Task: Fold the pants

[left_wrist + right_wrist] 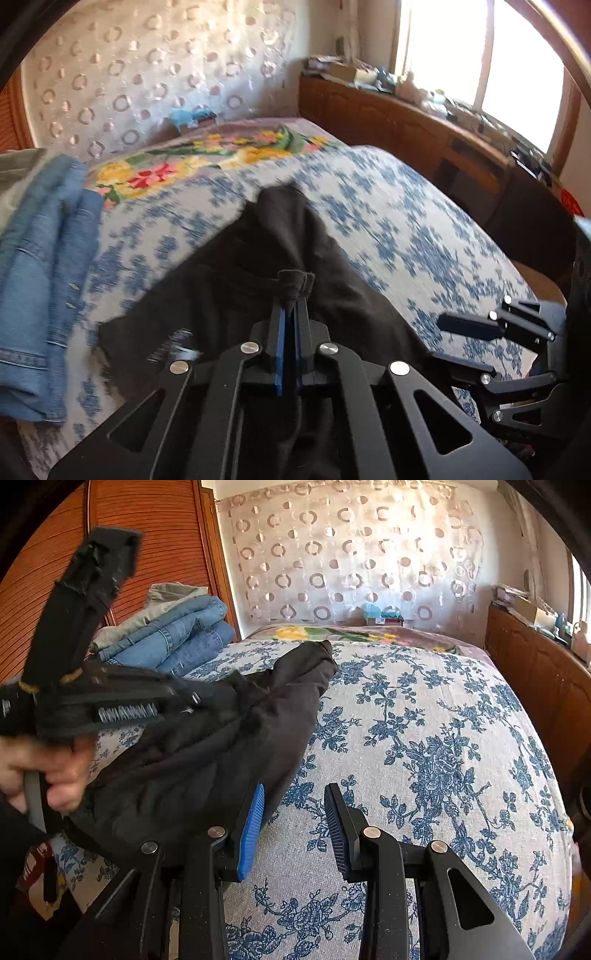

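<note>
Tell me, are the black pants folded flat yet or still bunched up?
Still bunched. The black pants lie in a rumpled heap on the bed, one pinch of cloth clamped in the left hand-held gripper.

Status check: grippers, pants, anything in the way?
Left gripper shut on black pants. Right gripper open, empty, beside them. Jeans stack clear at bed's far edge.

The pants (pixel 236 266) are black and made of soft cloth. They lie crumpled on the bed cover, not flat. One narrow end (pixel 314 657) points to the far side of the bed. A small bunch of the cloth (pixel 295 286) is lifted and pinched.
</note>
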{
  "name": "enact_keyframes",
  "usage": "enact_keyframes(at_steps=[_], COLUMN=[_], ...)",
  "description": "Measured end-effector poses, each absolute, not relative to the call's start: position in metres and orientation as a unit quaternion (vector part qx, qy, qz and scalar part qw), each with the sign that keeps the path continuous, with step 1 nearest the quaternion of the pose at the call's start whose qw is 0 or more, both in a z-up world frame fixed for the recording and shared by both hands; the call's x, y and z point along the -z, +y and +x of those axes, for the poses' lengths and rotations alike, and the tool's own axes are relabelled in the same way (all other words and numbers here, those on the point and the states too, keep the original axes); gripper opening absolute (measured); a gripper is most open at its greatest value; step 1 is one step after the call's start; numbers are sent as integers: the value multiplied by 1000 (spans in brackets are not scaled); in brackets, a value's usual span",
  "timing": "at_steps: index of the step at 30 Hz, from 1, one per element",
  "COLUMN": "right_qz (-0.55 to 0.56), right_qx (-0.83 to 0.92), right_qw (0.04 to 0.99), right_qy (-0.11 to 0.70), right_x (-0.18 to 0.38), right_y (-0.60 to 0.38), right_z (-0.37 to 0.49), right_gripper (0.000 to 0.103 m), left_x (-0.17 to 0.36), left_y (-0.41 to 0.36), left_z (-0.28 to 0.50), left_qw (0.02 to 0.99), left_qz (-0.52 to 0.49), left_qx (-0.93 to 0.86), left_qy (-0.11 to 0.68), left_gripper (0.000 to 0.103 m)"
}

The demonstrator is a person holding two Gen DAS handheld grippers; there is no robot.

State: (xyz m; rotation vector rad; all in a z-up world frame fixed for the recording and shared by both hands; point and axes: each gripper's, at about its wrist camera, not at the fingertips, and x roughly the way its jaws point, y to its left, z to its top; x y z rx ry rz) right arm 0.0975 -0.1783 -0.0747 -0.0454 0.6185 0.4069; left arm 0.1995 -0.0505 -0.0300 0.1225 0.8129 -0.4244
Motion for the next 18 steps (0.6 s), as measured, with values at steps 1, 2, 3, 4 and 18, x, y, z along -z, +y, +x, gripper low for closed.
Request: enact_keyframes(at_steps=[1, 2, 3, 4, 18], right_qz=[-23, -24, -25, -26, -30], right_qx=[-198, -198, -197, -197, -196], right_qw=[932, 932, 933, 933, 933], right_qy=[302, 302, 301, 301, 301], right_x=[75, 75, 75, 75, 74], right_y=[-178, -177, -177, -176, -176], right_z=[97, 96, 96, 96, 94], right_gripper=[35, 35, 35, 35, 35], left_x=[27, 24, 19, 17, 27], left_y=[-45, -40, -31, -25, 45], left_z=[202, 204, 207, 208, 239], left_qw=[898, 900, 904, 906, 918], left_qz=[56, 53, 49, 47, 34], left_qx=[200, 195, 186, 179, 87], left_qy=[389, 386, 382, 380, 385], left_gripper=[5, 5, 5, 5, 5])
